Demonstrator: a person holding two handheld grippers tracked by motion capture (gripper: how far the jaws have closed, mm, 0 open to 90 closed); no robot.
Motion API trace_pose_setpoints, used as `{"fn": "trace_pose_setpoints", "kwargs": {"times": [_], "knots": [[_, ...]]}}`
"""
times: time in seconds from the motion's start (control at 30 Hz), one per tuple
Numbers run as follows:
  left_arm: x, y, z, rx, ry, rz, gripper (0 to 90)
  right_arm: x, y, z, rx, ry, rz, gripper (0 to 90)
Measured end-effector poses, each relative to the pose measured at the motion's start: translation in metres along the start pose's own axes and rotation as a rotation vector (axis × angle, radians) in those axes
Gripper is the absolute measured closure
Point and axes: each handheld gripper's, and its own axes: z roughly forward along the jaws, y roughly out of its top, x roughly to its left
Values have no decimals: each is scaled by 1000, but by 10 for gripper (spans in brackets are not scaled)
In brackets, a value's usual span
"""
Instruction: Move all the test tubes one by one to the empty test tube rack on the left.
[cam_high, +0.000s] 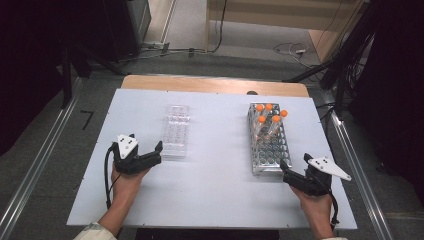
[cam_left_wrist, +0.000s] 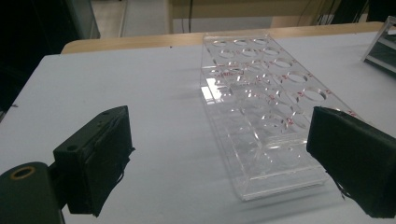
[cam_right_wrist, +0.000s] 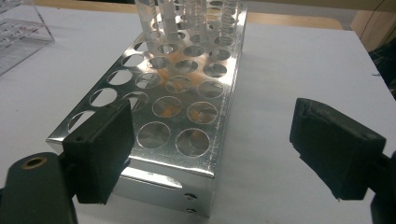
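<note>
On the white table (cam_high: 215, 190), I hold both hand-held grippers released: left hand-held gripper (cam_high: 146, 148) beside the empty clear plastic rack (cam_high: 176, 131), right hand-held gripper (cam_high: 296, 166) nearing the shiny metal rack (cam_high: 270, 150) of orange-capped tubes (cam_high: 269, 119), ready for transfers.

A white table (cam_high: 215, 175) is carrying a clear plastic rack (cam_high: 176, 131) left of centre and a metal rack (cam_high: 269, 145) standing toward its right edge, well apart.
</note>
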Motion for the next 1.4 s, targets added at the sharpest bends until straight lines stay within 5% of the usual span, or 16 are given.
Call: {"fn": "trace_pose_setpoints", "kwargs": {"times": [0.77, 1.4], "knots": [[-5, 0, -2, -8, -16, 21, 70, 1, 16, 14, -25, 3, 1, 134], [-4, 0, -3, -8, -15, 24, 70, 3, 54, 60, -32, 3, -39, 246]]}}
